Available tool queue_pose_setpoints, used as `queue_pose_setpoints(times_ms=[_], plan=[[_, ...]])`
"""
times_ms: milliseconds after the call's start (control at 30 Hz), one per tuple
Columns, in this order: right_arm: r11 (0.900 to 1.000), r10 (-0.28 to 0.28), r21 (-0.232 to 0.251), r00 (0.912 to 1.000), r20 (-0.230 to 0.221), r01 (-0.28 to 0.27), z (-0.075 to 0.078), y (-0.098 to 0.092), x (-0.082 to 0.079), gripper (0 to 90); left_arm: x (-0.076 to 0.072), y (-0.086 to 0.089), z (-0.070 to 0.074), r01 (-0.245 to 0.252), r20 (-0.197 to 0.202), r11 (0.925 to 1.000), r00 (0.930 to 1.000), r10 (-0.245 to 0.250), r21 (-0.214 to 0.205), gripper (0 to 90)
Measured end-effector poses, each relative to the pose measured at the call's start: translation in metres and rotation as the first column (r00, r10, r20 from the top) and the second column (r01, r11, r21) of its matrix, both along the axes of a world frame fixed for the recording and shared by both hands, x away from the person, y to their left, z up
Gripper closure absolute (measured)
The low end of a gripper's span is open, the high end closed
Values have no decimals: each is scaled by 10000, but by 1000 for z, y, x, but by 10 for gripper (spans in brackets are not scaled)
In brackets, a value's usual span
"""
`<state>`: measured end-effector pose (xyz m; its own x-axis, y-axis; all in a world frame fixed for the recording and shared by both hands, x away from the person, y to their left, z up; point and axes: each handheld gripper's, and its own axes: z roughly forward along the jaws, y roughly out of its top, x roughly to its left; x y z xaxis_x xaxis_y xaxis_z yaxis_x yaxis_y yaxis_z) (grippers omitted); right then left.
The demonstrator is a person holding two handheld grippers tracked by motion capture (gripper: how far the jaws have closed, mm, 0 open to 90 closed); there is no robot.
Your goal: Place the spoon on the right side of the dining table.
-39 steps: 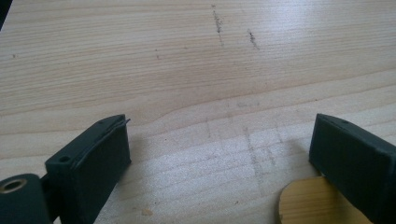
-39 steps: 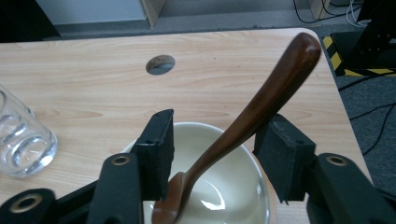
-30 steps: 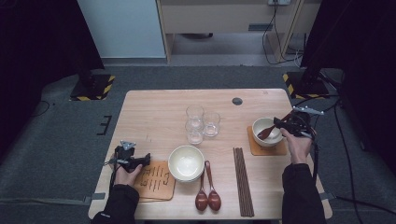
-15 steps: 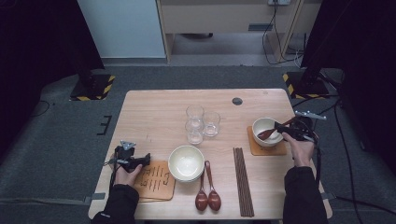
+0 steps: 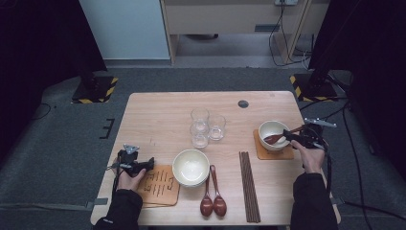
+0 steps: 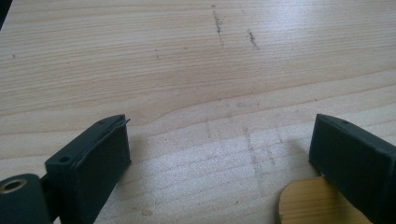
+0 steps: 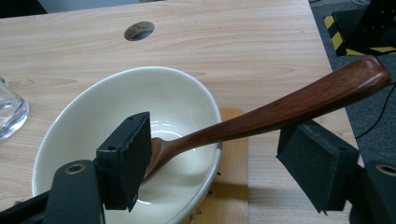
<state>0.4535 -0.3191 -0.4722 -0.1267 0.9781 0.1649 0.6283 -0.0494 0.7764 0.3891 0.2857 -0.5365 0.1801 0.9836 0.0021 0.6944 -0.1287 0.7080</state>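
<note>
High view: your right gripper (image 5: 293,138) sits at the rim of the small bowl (image 5: 271,132), which stands on a coaster (image 5: 287,154) near the table's (image 5: 158,110) right edge. A wooden spoon (image 5: 276,139) lies in that bowl, scoop inside, handle running out toward your right gripper. Your left gripper (image 5: 143,165) rests at the near left, over the edge of a second coaster (image 5: 163,184). A big bowl (image 5: 190,166) at near centre holds nothing. Three clear glasses (image 5: 207,125) huddle mid-table, two more spoons (image 5: 213,201) and dark chopsticks (image 5: 250,184) lie near you.

Left gripper view: jaws wide apart, nothing between them, only bare table (image 6: 196,70). The coaster's (image 6: 308,205) rounded corner peeks in by the right jaw.

Right gripper view: your jaws have just been opening and now stand wide. The spoon (image 7: 261,116) runs through the gap; its scoop end passes close behind the left pad (image 7: 135,149), contact unclear, and the handle rises clear above the right one. It rests on the bowl's (image 7: 74,135) rim, scoop down inside. Bowl holds just the spoon. A glass (image 7: 10,109) shows at the left edge.
</note>
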Motion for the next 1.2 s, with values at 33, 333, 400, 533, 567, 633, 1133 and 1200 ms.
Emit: queue_pose_setpoints(times_ms=[33, 333, 400, 533, 567, 633, 1133, 1200], plan=[[10000, -38, 71, 10000, -39, 38, 0, 0, -1, 263, 0, 0, 0, 0, -3, 10000, 10000, 0, 0, 40], [9998, -9, 194, 9999, -164, 12, -5, 0, -3, 244, 0, 0, 0, 2, -2, 10000, 10000, -2, 5, 40], [9998, 13, 174, 9999, -167, -10, -5, 1, -3, 245, 0, 0, 0, 0, -1, 10000, 10000, 0, 4, 40], [9999, 114, -19, 9997, -209, -114, -5, 6, -5, 230, 0, 0, 0, 0, 1, 10000, 10000, 0, 4, 40], [9999, 127, -24, 9996, -246, -128, -4, 7, -6, 227, 0, 0, 0, 0, 1, 10000, 10000, 0, 5, 40], [9998, 190, -58, 9994, -295, -191, -4, 9, -7, 225, 0, 0, 0, 1, -1, 10000, 10000, -1, 5, 40], [9996, 262, 48, 9993, -249, -261, 5, 13, -27, 231, 0, 0, 0, -10, -2, 10000, 10000, 10, 1, 39], [9995, 302, 114, 9994, -141, -301, 10, 14, -29, 237, 0, 0, 0, -23, -6, 10000, 10000, 23, -2, 39]])
